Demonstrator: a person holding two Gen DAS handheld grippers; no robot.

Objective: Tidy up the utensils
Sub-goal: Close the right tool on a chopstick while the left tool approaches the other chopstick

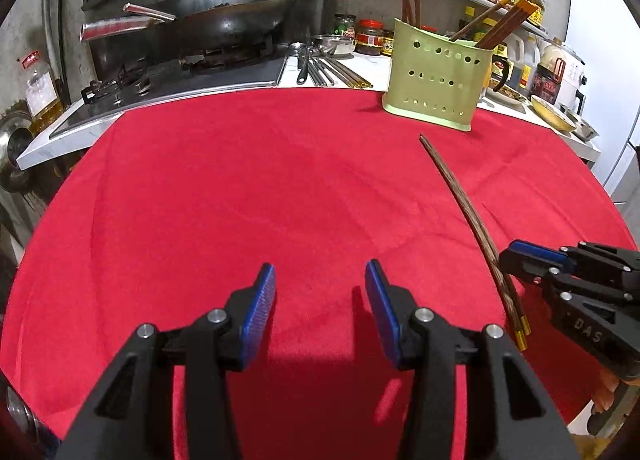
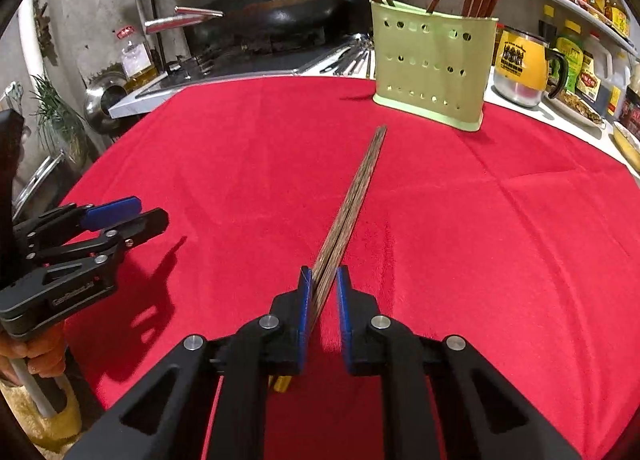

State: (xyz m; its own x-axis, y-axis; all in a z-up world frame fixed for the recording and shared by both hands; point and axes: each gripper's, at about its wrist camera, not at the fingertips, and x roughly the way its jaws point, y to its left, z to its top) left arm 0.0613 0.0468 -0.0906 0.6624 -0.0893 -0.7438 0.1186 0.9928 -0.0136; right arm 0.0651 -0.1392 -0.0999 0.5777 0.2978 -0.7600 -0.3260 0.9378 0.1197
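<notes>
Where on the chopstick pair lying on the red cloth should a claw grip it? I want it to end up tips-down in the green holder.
Grip the chopstick pair near its thick gold-capped end, coming from above with the pads either side of the two sticks. They lie flat, side by side, narrow tips pointing at the green holder, so holding the thick end probably leaves the tips free to drop in. The right claw already straddles that end.

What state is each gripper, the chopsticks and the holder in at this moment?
Left gripper: open, empty, above the cloth.
Right gripper: jaws around the chopsticks, a gap still showing at one pad.
Chopsticks: lying flat on the cloth.
Holder: upright, with other chopsticks in it.
</notes>
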